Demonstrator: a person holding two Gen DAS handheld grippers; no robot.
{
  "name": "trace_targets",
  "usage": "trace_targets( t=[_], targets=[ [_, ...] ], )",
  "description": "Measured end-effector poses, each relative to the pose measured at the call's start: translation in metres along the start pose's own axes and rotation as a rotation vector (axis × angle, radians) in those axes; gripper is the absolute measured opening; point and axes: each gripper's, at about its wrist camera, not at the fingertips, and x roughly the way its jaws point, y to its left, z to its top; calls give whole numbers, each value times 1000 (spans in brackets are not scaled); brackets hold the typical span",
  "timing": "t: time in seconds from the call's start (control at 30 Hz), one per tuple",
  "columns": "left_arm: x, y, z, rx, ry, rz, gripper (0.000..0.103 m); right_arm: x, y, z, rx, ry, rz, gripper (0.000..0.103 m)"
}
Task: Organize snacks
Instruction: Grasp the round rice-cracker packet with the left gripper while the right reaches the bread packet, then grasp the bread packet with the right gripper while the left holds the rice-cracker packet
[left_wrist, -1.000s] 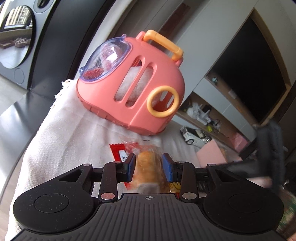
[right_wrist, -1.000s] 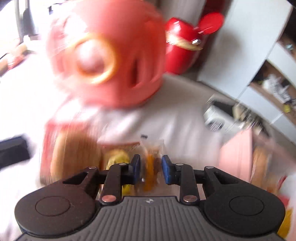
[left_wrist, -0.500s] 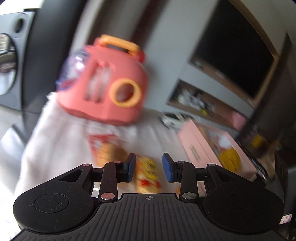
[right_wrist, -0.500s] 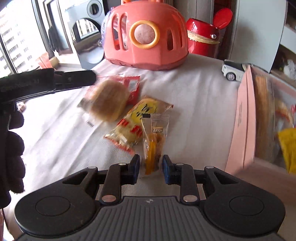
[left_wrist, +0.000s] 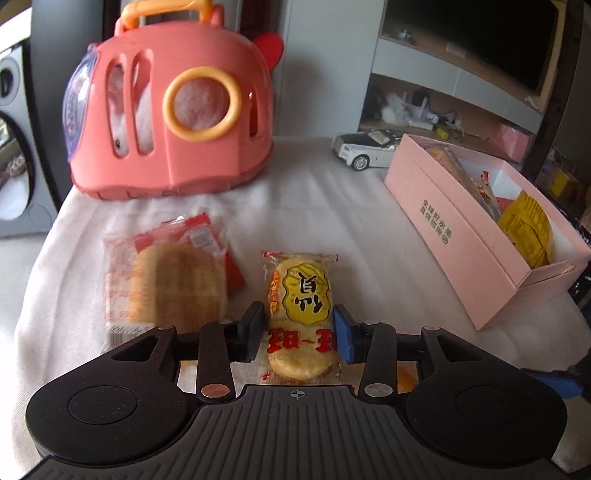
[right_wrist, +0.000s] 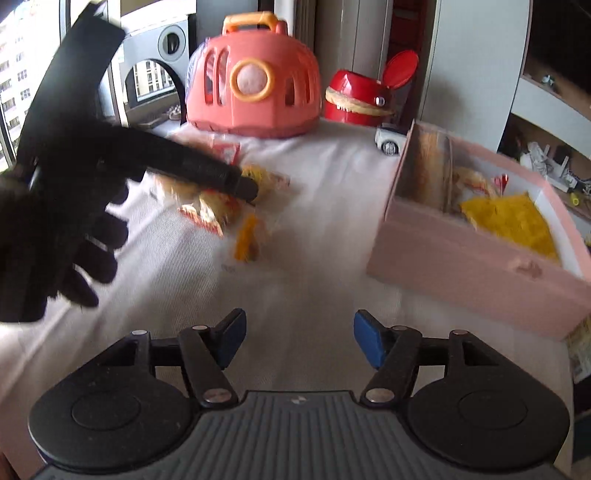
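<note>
Left tool (left_wrist: 298, 331) shifted onto yellow-labelled rice cracker packet (left_wrist: 300, 314), clear wrapper.

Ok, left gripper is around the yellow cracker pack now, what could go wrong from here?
The left gripper, whose jaws just widened, straddles the yellow cracker pack; pads look close but not clamped, so a lift may slip. Closing hard could crack it. The bread pack lies right beside it and might get nudged.

My jaws wear blue pads (left_wrist: 341, 338); the cracker packet (left_wrist: 301, 314) is yellow with red lettering, beside a pink box (left_wrist: 454, 236) with green print.
</note>
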Motion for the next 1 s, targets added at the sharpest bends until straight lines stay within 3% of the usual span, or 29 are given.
trace_targets(
  t=[0.1, 0.2, 0.3, 0.4, 0.57, 0.63, 0.8, 0.93, 1.0],
  targets=[
    [-11, 5, 0, -52, -19, -52, 41, -2, 0, -4, 22, -16, -13, 72],
    [-44, 9, -6, -91, -98, -157, 40, -3, -3, -5, 45, -17, -4, 72],
    [-82, 18, -17, -101, -176, -198, 40, -4, -1, 2, 33, -19, -15, 72],
    [-110, 42, -27, -148, -220, -132, 40, -6, 8, 18, 10, -58, -8, 72],
    [-126, 93, -41, -300, -204, -9, 40, 8, 39, 58, -6, -132, 33, 74],
    [-127, 109, -49, -366, -196, -1, 40, 22, 52, 76, 9, -117, 70, 74],
    [-125, 132, -63, -462, -194, 1, 40, 58, 77, 118, 121, -41, 265, 74],
    [-125, 139, -69, -487, -197, -7, 40, 99, 92, 140, 108, 7, 182, 75],
    [-126, 141, -71, -492, -191, -11, 40, 115, 91, 143, 125, 59, 217, 75]
  ],
)
